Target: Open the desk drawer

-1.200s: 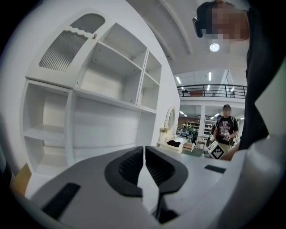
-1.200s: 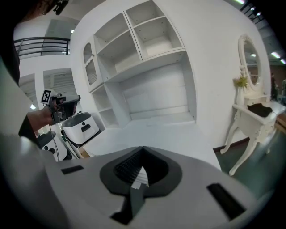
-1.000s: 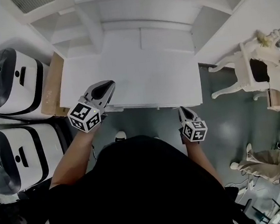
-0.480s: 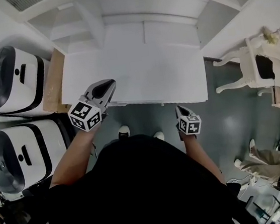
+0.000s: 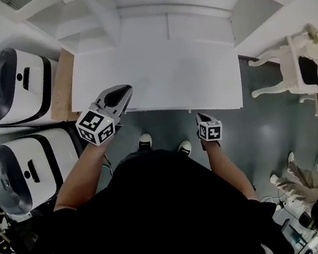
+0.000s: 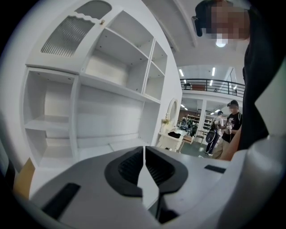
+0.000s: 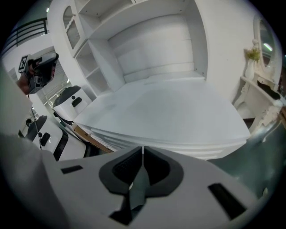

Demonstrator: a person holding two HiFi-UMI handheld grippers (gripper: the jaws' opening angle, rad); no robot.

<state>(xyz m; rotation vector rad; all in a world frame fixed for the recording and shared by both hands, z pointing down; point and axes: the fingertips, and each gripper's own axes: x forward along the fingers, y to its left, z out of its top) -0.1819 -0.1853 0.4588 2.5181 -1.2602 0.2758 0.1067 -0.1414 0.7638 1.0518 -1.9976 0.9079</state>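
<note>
The white desk point(image 5: 158, 74) fills the middle of the head view, and its layered front edge point(image 7: 178, 144) crosses the right gripper view. No drawer front or handle shows in any view. My left gripper point(image 5: 121, 93) hovers over the desk's front left edge, jaws together and empty point(image 6: 144, 150). My right gripper point(image 5: 201, 117) hangs in front of and below the desk's front edge, near its right end, tilted steeply down. Its jaws point(image 7: 142, 150) are just beginning to open, tips still almost touching, with nothing between them.
Two white-and-black machines point(image 5: 10, 84) point(image 5: 21, 175) stand left of the desk, with a brown board point(image 5: 62, 86) between them and it. A white hutch with shelves point(image 6: 111, 89) rises behind the desk. An ornate white chair point(image 5: 302, 71) stands at the right. People point(image 6: 232, 125) stand far off.
My right gripper has dropped from the desk's front edge to lower in front of it, tipping further down. The left gripper has barely shifted.
</note>
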